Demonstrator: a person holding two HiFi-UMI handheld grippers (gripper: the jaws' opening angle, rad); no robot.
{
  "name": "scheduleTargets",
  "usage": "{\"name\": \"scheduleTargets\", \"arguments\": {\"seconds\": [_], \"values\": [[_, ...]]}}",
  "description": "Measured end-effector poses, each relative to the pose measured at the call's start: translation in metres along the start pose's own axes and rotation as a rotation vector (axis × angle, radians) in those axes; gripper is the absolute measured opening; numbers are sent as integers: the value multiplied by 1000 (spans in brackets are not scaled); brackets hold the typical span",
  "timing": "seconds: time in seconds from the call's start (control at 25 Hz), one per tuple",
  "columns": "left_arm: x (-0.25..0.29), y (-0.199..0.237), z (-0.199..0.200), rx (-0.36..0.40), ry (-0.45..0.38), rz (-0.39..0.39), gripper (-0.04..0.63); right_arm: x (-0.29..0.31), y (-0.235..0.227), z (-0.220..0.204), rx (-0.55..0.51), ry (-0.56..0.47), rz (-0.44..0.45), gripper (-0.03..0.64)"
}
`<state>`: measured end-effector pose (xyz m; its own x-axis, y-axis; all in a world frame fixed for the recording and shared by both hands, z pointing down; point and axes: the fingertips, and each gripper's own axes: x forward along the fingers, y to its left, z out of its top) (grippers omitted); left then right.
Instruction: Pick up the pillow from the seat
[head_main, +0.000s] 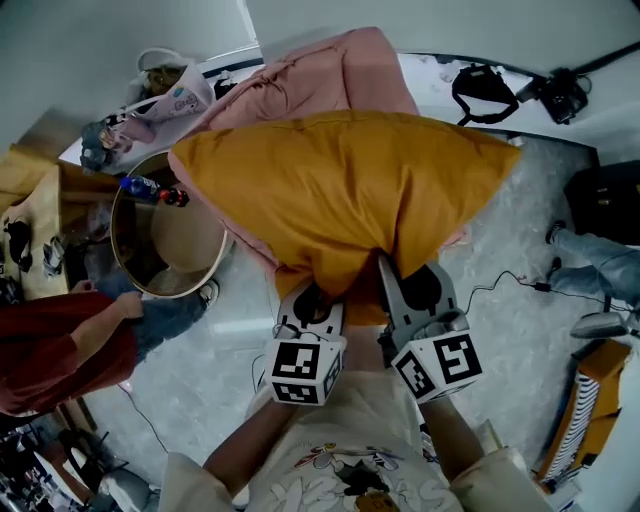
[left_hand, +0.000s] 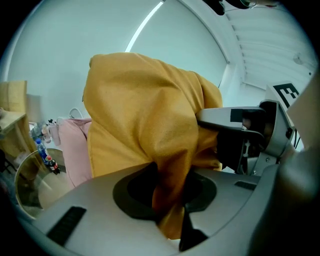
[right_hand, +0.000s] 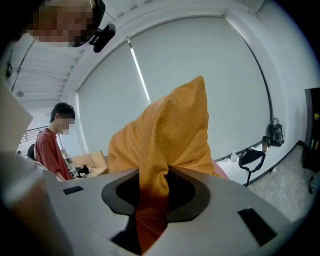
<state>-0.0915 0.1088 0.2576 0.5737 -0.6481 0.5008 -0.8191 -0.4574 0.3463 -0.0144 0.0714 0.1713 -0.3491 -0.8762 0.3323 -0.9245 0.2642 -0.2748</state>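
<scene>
**A:** How does the pillow look?

**B:** Mustard-orange, with a fine-grained, faintly shiny cover. It is plump in the middle and drawn out to pointed corners. Its near edge is bunched into deep folds where both tools bite it.

**A:** So both have hold of it?

**B:** Yes. The left gripper has its jaws nearly together, with a twisted fold of the fabric pinched between them. The right gripper is narrowed the same way onto a gathered fold just beside it. The two stand side by side, and the whole pillow spreads out beyond their jaws.

**A:** And the seat?

**B:** The pink seat lies beyond the grippers, under the pillow's far side. I cannot tell whether the pillow touches it.

**A:** What does the head view give that the gripper views don't?

**B:** The pillow's full width. It also shows a round tub off to the left of the left gripper, with a bottle at its rim.

**A:** And the gripper views?

**B:** The left gripper view catches the right gripper from the side, to the right of its own jaws and pressed against the cloth. The right gripper view has one pillow corner pointing upward. A person in a red shirt is left of its jaws and a black bag is to the right.
</scene>
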Motion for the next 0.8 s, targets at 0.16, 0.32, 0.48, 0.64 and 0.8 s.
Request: {"name": "scheduleTargets", "arguments": {"seconds": [0.16, 0.32, 0.48, 0.64, 0.8], "values": [[-24, -8, 10, 21, -28, -29, 89, -22, 18, 14, -12, -38, -20, 127], [-40, -17, 19, 51, -56, -51, 89, -42, 28, 25, -18, -85, -36, 127], [-62, -23, 30, 80, -85, -71, 89, -60, 45, 38, -25, -128, -39, 127], [-88, -30, 37, 116, -117, -93, 89, -84, 64, 48, -34, -180, -45, 127], [-112, -35, 43, 153, -151, -109, 89, -105, 82, 54, -33, -230, -54, 127]]}}
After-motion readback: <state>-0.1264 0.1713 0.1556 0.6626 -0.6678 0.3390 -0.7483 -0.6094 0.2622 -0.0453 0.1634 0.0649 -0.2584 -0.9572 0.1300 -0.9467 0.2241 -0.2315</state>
